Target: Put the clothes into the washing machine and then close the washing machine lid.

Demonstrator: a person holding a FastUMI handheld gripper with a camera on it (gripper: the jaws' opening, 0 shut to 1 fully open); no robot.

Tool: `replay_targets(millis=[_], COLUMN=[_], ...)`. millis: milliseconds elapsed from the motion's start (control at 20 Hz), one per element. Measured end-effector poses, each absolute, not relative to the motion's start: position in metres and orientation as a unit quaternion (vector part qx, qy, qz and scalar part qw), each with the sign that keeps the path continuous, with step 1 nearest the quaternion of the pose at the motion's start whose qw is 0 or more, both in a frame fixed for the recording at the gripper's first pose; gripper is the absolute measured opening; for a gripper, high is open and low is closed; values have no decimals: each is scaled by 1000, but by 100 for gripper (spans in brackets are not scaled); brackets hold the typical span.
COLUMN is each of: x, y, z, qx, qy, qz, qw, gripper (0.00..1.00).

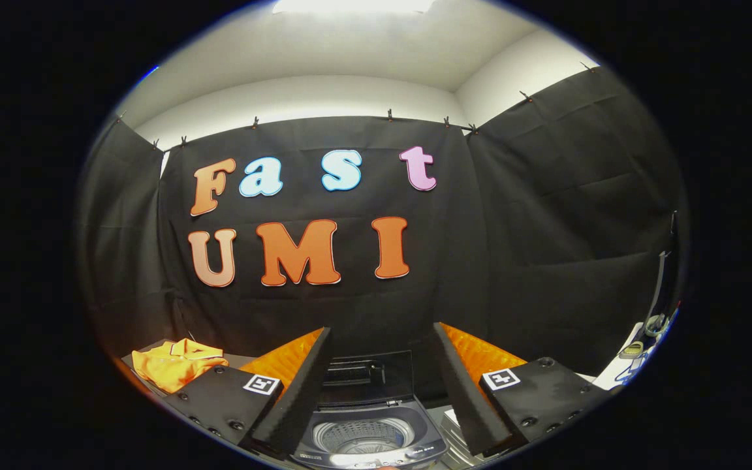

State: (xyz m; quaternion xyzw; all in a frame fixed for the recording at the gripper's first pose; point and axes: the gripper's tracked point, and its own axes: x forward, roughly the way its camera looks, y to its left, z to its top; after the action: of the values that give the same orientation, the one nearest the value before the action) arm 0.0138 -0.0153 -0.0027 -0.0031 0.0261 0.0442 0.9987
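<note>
Currently my tool point(382, 385) is spread wide, gripping nothing, its two fingers point(297, 385) standing well apart. Between them and just ahead sits the washer point(369, 434), lid point(366, 377) raised upright at the back, drum point(363, 436) exposed and, as far as I can see, without clothing inside. An orange garment point(177, 362) lies crumpled on the tabletop point(144, 358) off to the left of the left finger, well apart from the washer. Nothing stands between fingers and drum opening. To the far right, a white surface point(617, 372) carries small items I cannot identify. Black cloth walls the booth behind.
</note>
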Motion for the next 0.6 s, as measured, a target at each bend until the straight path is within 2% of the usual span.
replay_targets(millis=[350,600], x=[5,5], y=[15,87], z=[0,1], qx=[-6,-5], qy=[22,19], qz=[58,104], qw=[998,994], gripper=[97,97])
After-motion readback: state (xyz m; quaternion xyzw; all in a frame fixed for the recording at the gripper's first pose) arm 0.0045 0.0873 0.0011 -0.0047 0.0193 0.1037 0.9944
